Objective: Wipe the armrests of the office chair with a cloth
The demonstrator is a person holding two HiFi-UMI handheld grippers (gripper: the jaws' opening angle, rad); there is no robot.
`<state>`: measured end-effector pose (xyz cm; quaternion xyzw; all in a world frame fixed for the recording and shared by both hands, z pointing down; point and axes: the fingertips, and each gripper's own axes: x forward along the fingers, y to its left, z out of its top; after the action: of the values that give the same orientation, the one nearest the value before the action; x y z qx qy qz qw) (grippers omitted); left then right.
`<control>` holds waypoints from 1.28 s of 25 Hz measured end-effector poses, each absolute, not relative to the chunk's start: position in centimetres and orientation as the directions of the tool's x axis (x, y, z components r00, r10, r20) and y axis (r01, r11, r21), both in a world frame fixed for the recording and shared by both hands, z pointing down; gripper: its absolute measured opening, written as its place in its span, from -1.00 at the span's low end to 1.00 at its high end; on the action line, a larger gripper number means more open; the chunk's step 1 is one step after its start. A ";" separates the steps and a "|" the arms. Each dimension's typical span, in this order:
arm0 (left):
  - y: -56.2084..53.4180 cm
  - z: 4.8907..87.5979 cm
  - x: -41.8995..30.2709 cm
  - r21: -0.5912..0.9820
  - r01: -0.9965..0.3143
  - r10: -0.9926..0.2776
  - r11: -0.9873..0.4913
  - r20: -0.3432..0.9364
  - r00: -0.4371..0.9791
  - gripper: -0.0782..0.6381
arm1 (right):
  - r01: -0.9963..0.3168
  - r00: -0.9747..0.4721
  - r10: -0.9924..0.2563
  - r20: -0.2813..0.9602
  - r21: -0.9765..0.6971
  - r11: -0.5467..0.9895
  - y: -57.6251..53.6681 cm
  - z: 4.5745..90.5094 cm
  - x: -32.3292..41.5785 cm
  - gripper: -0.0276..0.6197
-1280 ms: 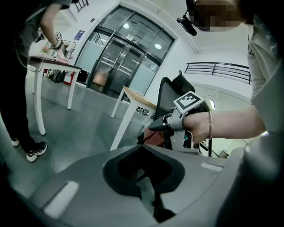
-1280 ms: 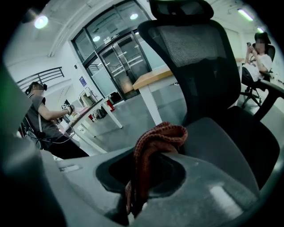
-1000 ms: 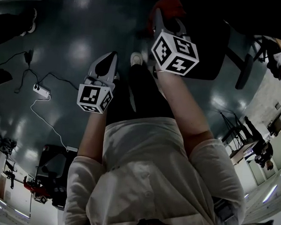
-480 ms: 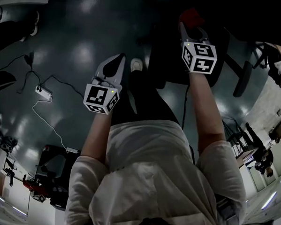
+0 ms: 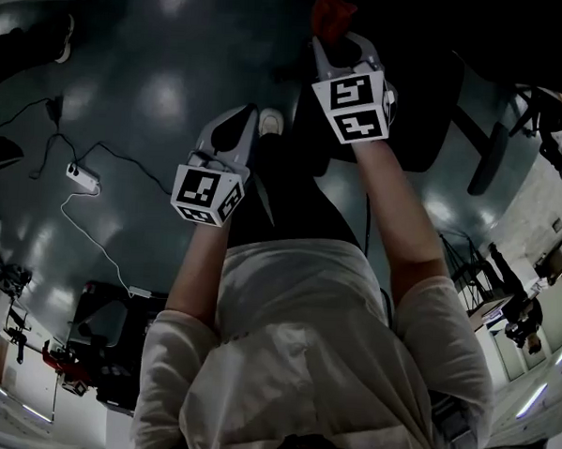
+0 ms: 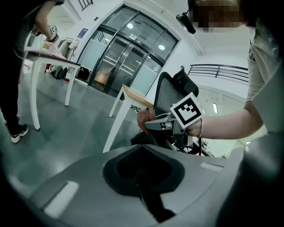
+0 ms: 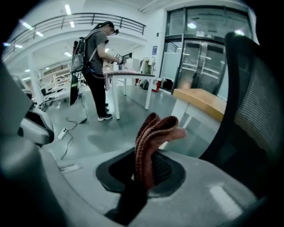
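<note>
Upper centre of the head view: right gripper (image 5: 343, 46), jaws clamped on a folded red cloth (image 5: 331, 13), beside the dark office chair (image 5: 414, 104). Left gripper (image 5: 232, 124), jaws together, empty, over open glossy floor (image 5: 147, 99). Power strip (image 5: 81, 178) at left.

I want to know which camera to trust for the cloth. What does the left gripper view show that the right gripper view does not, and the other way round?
Only the left gripper view: the left gripper, jaws together and empty, and the right gripper seen from outside with the forearm behind it. Only the right gripper view: a power strip on the floor. Both: the reddish cloth clamped in the right gripper, the office chair's mesh back, and a wooden tabletop.
</note>
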<state>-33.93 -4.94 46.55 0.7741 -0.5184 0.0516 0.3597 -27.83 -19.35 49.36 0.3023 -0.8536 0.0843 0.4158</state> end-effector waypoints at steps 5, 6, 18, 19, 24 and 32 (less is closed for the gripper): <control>-4.2 46.6 -34.8 0.496 -0.848 -0.775 -0.185 0.458 0.436 -0.73 | -0.494 -0.497 -0.379 0.781 0.105 0.863 -17.1 49.3 -30.4 -0.76; -4.0 46.5 -35.0 0.495 -0.850 -0.777 -0.180 0.459 0.432 -0.73 | -0.491 -0.496 -0.368 0.787 0.095 0.866 -16.7 49.4 -30.8 -0.76; -0.4 43.3 -36.9 0.474 -0.847 -0.790 -0.240 0.412 0.454 -0.73 | -0.588 -0.585 -0.363 0.725 -0.071 0.806 -11.4 45.6 -32.9 -0.76; 0.1 42.7 -37.1 0.467 -0.847 -0.791 -0.255 0.403 0.461 -0.73 | -0.616 -0.590 -0.405 0.698 -0.066 0.785 -11.3 44.3 -32.7 -0.76; 2.3 37.7 -37.5 0.445 -0.831 -0.800 -0.335 0.333 0.500 -0.73 | -0.748 -0.576 -0.597 0.558 -0.067 0.660 -8.3 37.3 -29.5 -0.76; 4.8 29.1 -33.8 0.396 -0.761 -0.758 -0.514 0.204 0.619 -0.73 | -0.893 -0.432 -0.796 0.424 -0.078 0.443 0.7 29.3 -19.9 -0.76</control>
<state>-33.79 4.80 29.11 0.8701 -0.4365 0.0026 0.2291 -19.87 0.73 29.30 0.5069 -0.8332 0.1471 0.1649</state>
